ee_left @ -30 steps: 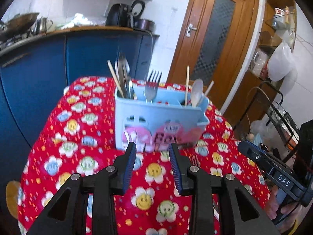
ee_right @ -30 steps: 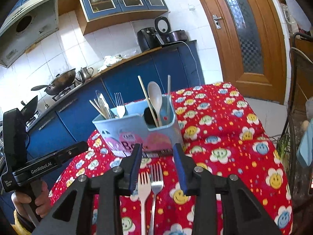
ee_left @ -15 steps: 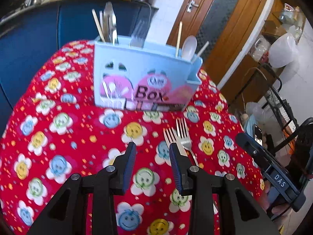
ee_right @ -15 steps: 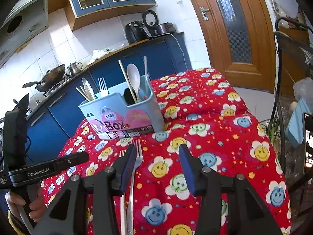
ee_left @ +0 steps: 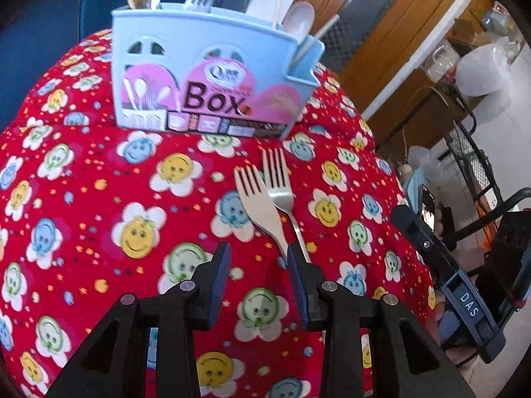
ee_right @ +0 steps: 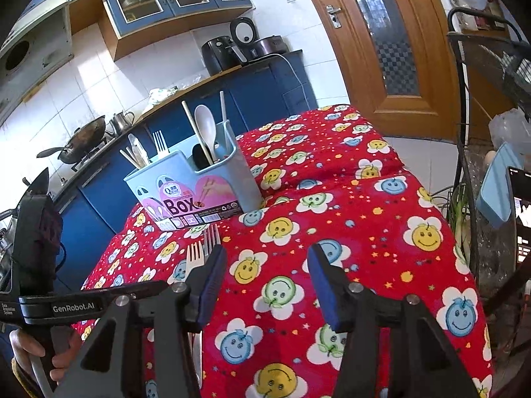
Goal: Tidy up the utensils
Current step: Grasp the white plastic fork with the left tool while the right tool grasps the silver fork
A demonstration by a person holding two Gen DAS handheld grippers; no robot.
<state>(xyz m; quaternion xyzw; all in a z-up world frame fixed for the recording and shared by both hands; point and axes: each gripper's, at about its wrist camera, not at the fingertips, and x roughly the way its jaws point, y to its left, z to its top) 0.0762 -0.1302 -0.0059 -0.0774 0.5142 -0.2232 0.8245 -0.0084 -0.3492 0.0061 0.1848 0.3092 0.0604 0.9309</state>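
Note:
A pale blue utensil box (ee_left: 212, 73) marked "Box" stands on the red flowered tablecloth (ee_left: 99, 199). It holds forks, chopsticks and a white spoon. Two forks lie side by side in front of it: a cream one (ee_left: 257, 205) and a steel one (ee_left: 280, 185). My left gripper (ee_left: 259, 262) is open and empty, low over the cloth, its right finger beside the fork handles. In the right wrist view the box (ee_right: 195, 182) and both forks (ee_right: 202, 248) show. My right gripper (ee_right: 265, 265) is open and empty, to the right of the forks.
Blue kitchen cabinets (ee_right: 259, 86) with a wok (ee_right: 83, 136) and appliances stand behind the table. A wooden door (ee_right: 391, 43) is at the back right. A metal rack (ee_right: 481, 132) stands beside the table's right edge.
My left gripper has moved down and forward to the forks' handles. My right gripper has opened wider and drawn back to the right of the forks.

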